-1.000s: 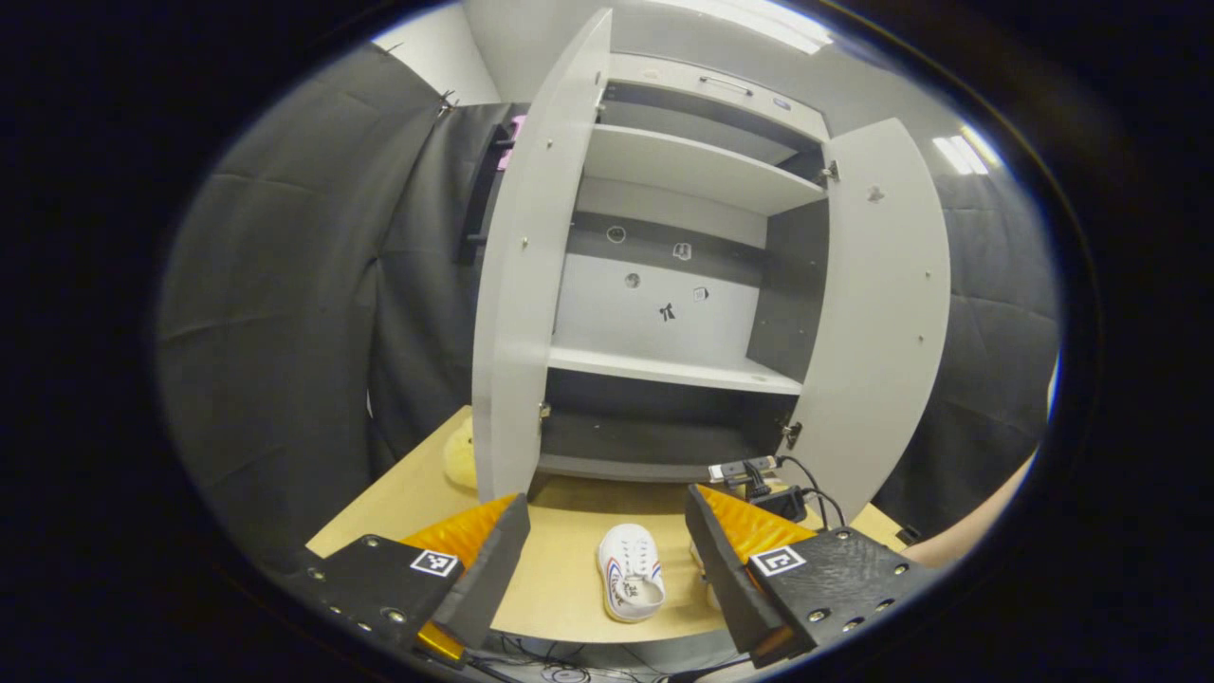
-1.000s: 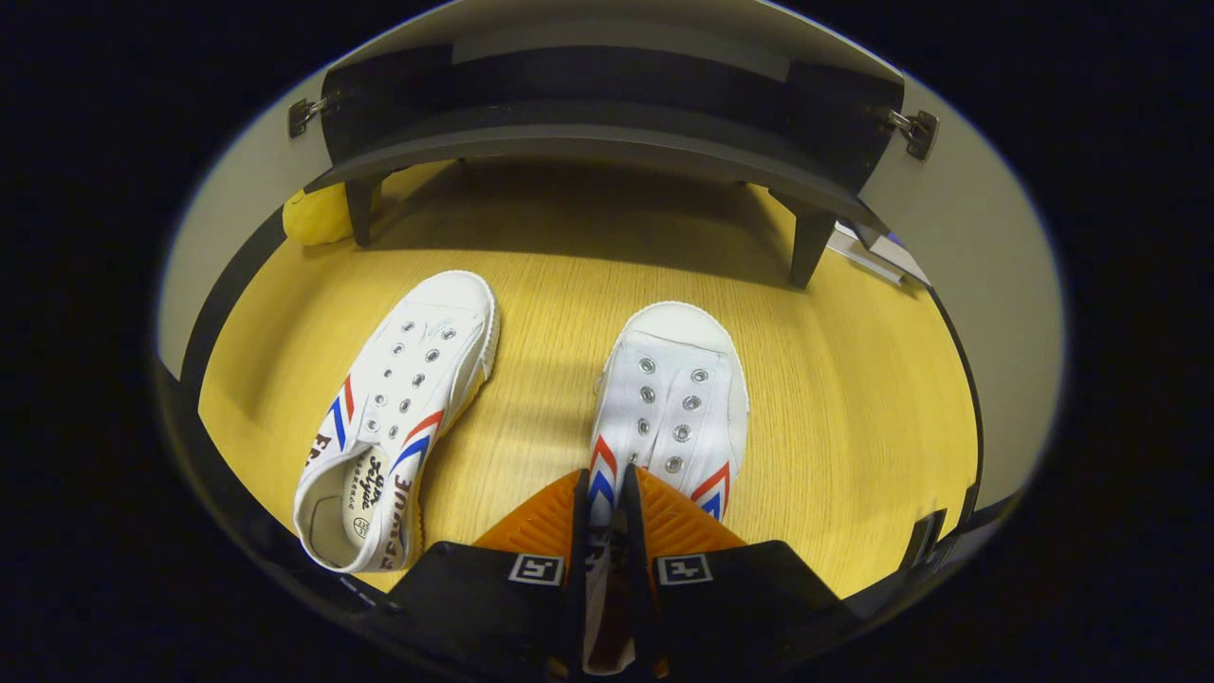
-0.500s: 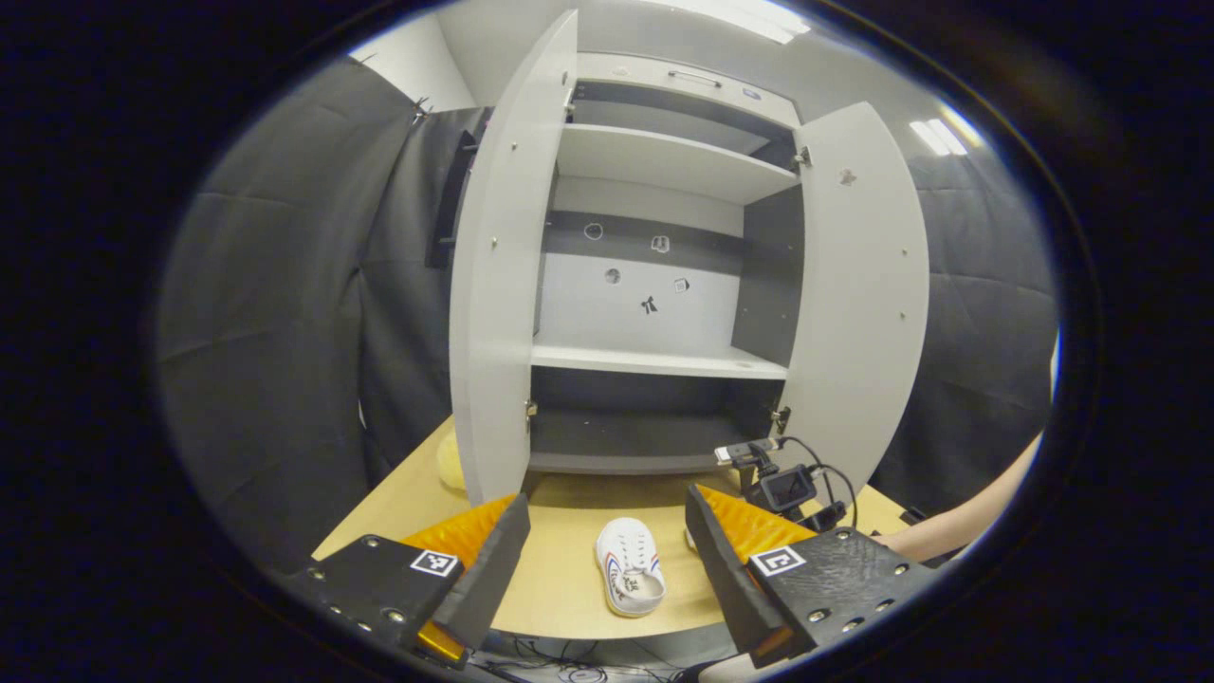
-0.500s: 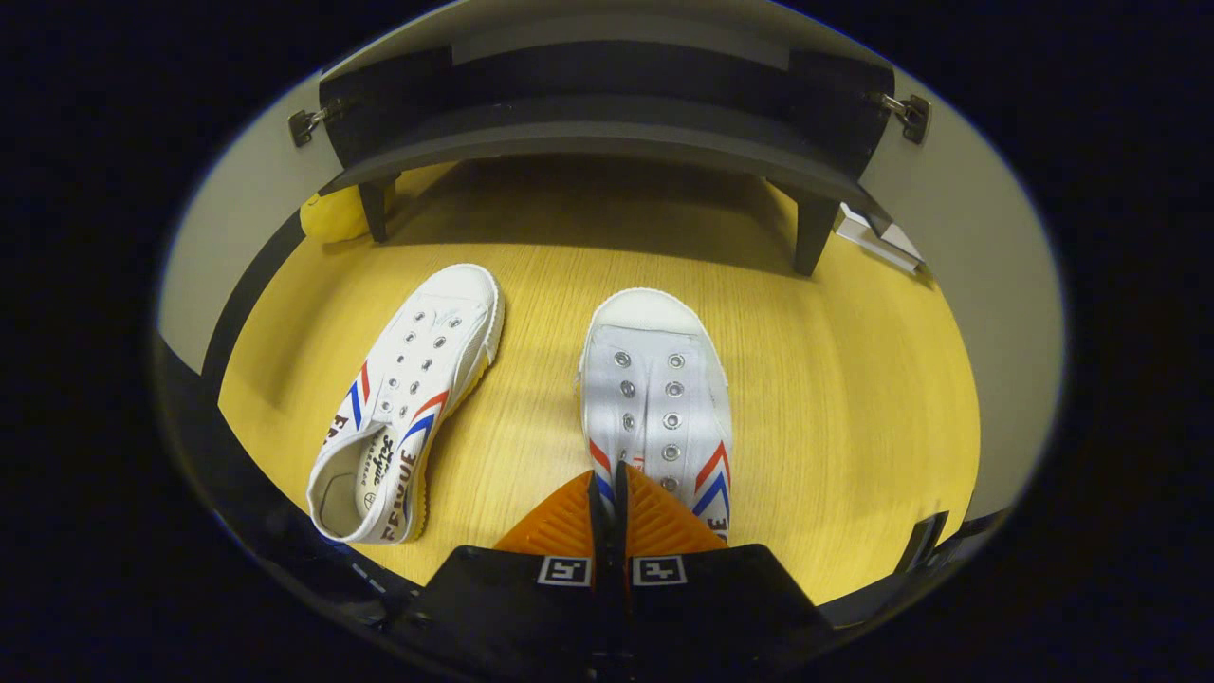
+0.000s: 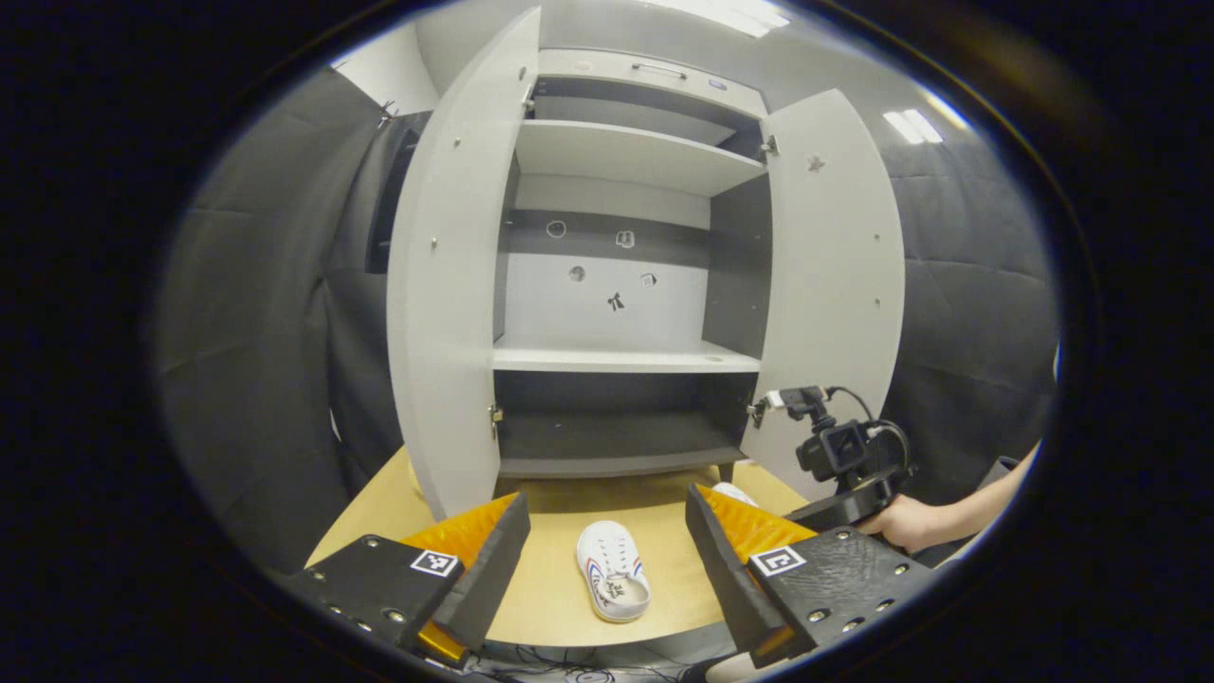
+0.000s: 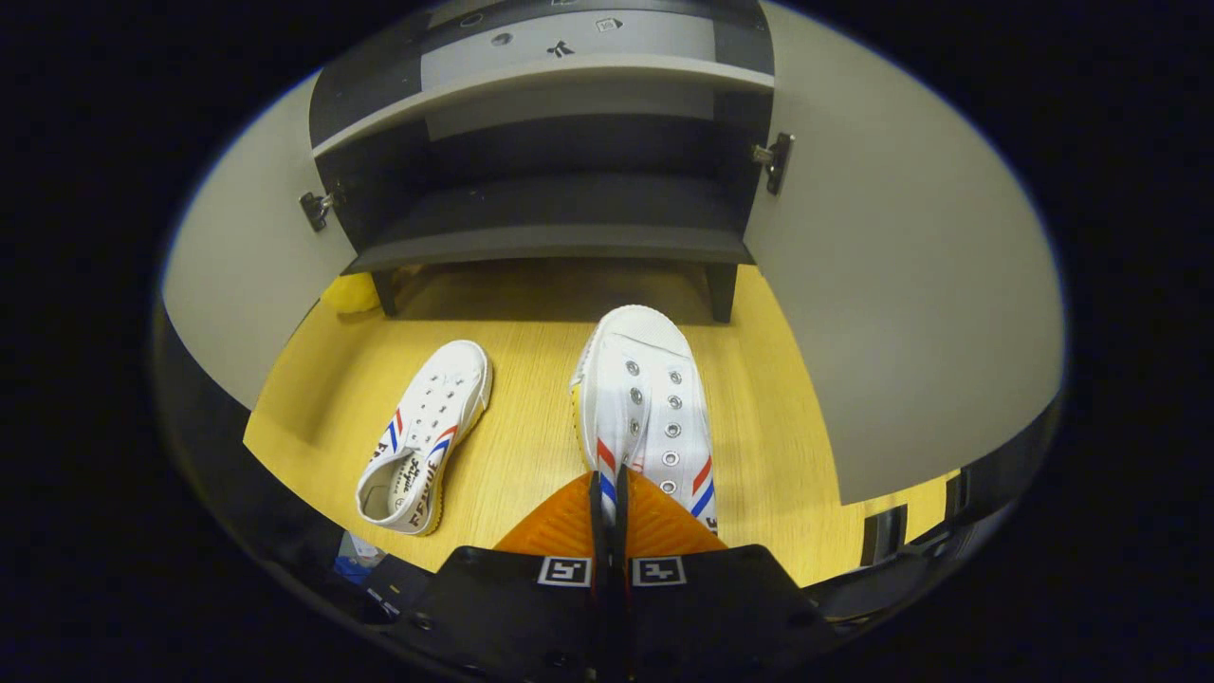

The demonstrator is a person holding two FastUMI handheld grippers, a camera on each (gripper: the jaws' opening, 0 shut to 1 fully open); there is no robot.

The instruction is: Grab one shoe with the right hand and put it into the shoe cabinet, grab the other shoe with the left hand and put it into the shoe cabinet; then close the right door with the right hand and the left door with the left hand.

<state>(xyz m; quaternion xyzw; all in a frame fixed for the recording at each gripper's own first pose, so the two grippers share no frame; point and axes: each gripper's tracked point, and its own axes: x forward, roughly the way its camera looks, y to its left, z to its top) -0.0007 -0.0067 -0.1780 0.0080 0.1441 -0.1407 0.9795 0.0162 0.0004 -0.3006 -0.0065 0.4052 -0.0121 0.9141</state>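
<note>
Right gripper [image 6: 608, 493] is pinching the held shoe [image 6: 645, 408] at its collar edge, fingers pressed nearly together on the thin canvas. The shoe is sticking out ahead of the fingers, toe pointing at the cabinet [image 6: 550, 190]; its toe looks raised above the table [image 6: 759, 417], though contact can't be judged for sure. In the left gripper view this gripper [image 5: 849, 474] is showing at the right with a hand [image 5: 906, 522] holding it, and a bit of white toe is peeking out beside the near finger.

Left gripper [image 5: 607, 560] is hanging back with fingers spread wide, gripping nothing, looking at the cabinet [image 5: 616, 285] front-on.

Second shoe [image 6: 422, 436] is lying on the table to the left of the held one, apart from it, toe towards the cabinet and heel opening near the table edge. It is also showing between the left gripper's fingers [image 5: 612, 574].

Both doors are standing open: left door [image 5: 446, 275], right door [image 5: 825, 275]. The bottom shelf [image 6: 560, 237] is sitting bare just beyond the held shoe's toe. A yellow thing [image 6: 351, 292] is lying by the cabinet's left leg.
</note>
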